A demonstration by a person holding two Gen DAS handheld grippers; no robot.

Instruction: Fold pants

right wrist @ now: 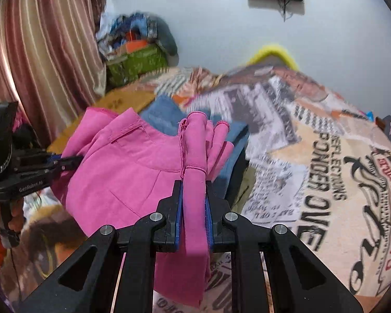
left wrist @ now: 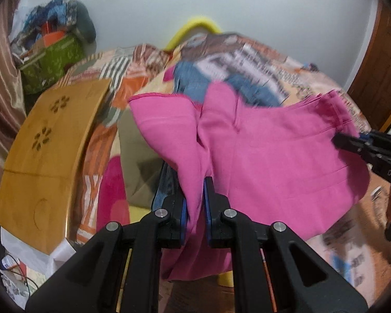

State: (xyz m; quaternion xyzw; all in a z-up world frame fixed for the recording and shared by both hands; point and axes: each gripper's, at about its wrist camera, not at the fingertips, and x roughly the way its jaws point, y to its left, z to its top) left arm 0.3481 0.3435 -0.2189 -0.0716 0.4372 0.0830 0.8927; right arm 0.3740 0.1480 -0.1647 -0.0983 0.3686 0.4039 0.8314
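The pink pants (left wrist: 268, 154) hang lifted above the bed, stretched between both grippers. My left gripper (left wrist: 195, 182) is shut on a bunched fold of the pink pants near their left side. My right gripper (right wrist: 194, 185) is shut on a gathered edge of the pink pants (right wrist: 133, 172) at the other side. The right gripper also shows in the left wrist view (left wrist: 341, 138), clamped on the pants' right edge. The left gripper shows in the right wrist view (right wrist: 75, 160), gripping the pants' left edge.
A bed with a printed patchwork sheet (right wrist: 312, 172) lies below. Blue jeans (left wrist: 195, 83) and an olive garment (left wrist: 140, 161) lie on it. A wooden lap table (left wrist: 47, 151) sits at the left. A striped curtain (right wrist: 39, 52) and a pile of boxes (right wrist: 138, 57) stand behind.
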